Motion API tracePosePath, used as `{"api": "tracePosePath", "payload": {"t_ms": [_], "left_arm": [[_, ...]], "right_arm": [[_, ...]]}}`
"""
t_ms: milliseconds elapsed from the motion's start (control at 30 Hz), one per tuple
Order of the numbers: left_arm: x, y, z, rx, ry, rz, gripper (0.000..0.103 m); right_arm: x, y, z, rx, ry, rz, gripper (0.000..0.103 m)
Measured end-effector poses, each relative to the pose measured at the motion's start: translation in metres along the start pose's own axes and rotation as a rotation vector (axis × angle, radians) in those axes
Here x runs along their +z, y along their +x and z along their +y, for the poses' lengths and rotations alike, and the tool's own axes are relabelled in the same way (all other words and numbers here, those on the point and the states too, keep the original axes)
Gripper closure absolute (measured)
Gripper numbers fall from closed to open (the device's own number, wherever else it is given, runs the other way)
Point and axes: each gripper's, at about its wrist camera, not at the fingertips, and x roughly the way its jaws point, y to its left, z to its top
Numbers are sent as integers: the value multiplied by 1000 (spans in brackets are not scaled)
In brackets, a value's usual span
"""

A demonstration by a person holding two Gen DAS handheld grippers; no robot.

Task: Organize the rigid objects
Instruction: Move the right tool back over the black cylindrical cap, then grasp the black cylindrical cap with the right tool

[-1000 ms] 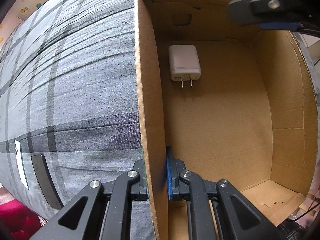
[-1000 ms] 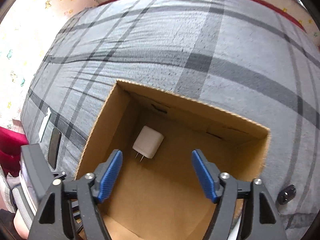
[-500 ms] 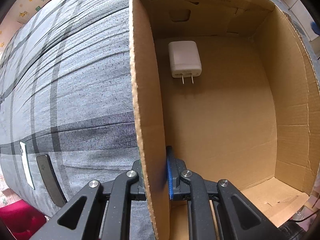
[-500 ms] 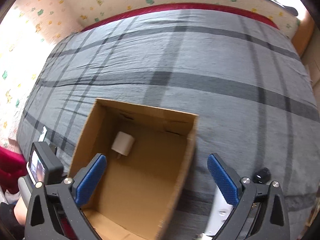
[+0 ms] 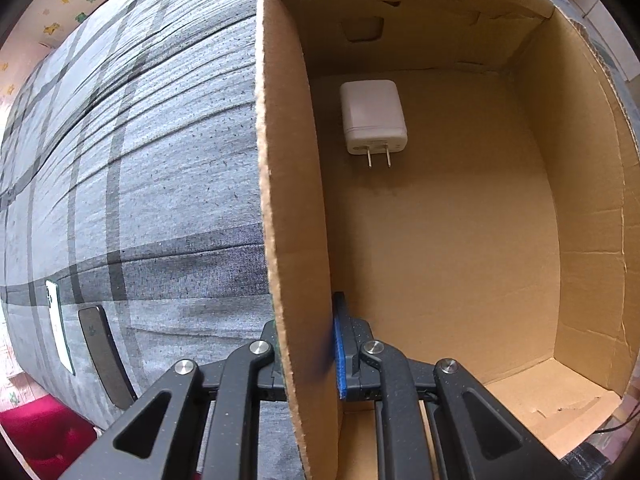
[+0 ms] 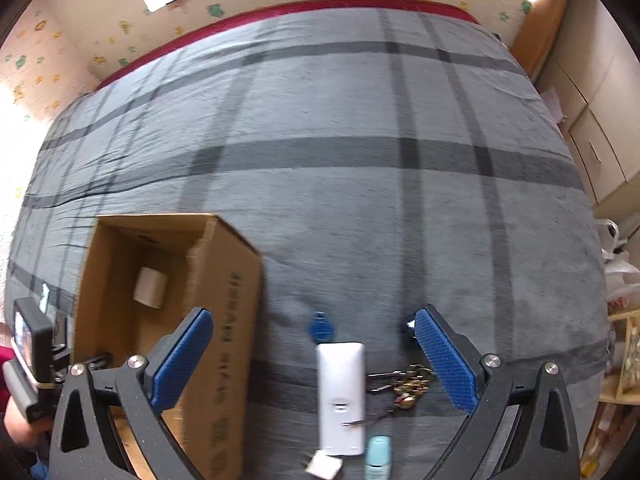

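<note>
Closest in, the left gripper (image 5: 308, 344) is clamped shut on one side wall of the cardboard box (image 5: 288, 184), one finger outside and one blue pad inside against the card. The right gripper (image 6: 316, 364) hangs over the bedspread with its jaws spread wide and nothing between the pads, pointing down at a small cluster of loose things.

Counting those: one white remote (image 6: 341, 396) lying lengthwise between the open fingers, one small pale-blue bottle (image 6: 378, 458) at its near end, one scrap of white card (image 6: 324, 467) beside that, one bunch of keys (image 6: 408, 382) just right of the remote, and one round blue tag (image 6: 320, 328) just beyond the remote's far tip. This part is blurred, so the bottle and tag are my best reading.

There is one box, open at the top, sitting left of the cluster. Inside lies one white charger (image 5: 373, 116), flat on the floor near the far wall, its two prongs pointing back toward the clamped side.

Outside the box, on the left, two flat slabs lie side by side, one white phone (image 5: 59, 324) and one dark phone (image 5: 105, 360).

Everything rests on a grey bedspread (image 6: 360, 184) with dark crossing stripes. Beyond it runs a red edge, then wallpaper dotted with stars and green shapes, and pale cupboards (image 6: 592, 120) on the right.
</note>
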Motion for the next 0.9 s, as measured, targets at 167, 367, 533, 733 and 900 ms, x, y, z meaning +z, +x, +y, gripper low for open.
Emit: {"api": "tracePosePath", "payload": {"t_ms": [167,367,533,733,900], "left_arm": [[1,0,-2,12,-6,5,90],[6,4,0,19,-10,14,90],[6,9,-3,18,-14,19,90],[4,11,-3,19,-13,16,90],[4,12,-1,20,-14,18,90]], "right_arm": [[-3,18,-28,-57,25,32,0],[-8,42,-53,-112,50,74,0],[-14,67,-69,-142,69,123,0],[-16,90,-81,-159,85,161,0],[-16,107,-91,-157,113,199,1]]}}
